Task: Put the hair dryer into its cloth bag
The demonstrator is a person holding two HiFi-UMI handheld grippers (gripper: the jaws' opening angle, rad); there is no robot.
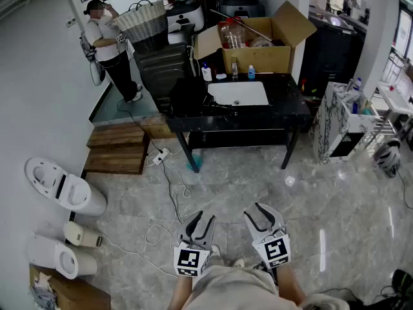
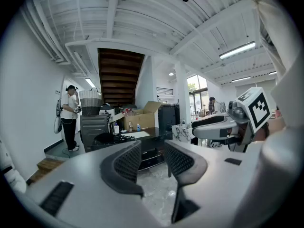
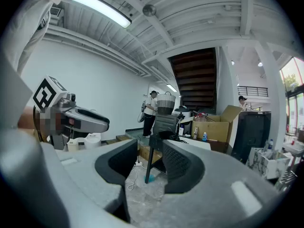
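Observation:
Far ahead stands a black table (image 1: 284, 108). At its left end lies a black heap with a cord (image 1: 188, 94), too far off to tell apart as dryer or bag. Beside it lies a flat white piece (image 1: 237, 93). Both also show in the left gripper view, the heap (image 2: 107, 137) and the white piece (image 2: 137, 134). My left gripper (image 1: 204, 216) (image 2: 152, 151) and right gripper (image 1: 255, 208) (image 3: 150, 151) hang side by side over the floor, close to my body and well short of the table. Each has a narrow gap between its jaws with nothing in it.
An open cardboard box (image 1: 258, 50) and small bottles (image 1: 206, 73) sit at the table's back. A person (image 1: 110, 44) stands far left by stacked bins. Two toilets (image 1: 64, 189) (image 1: 55, 257), wooden steps (image 1: 116, 148) and a floor cable (image 1: 169, 192) lie left; a marble cabinet (image 1: 339, 118) stands right.

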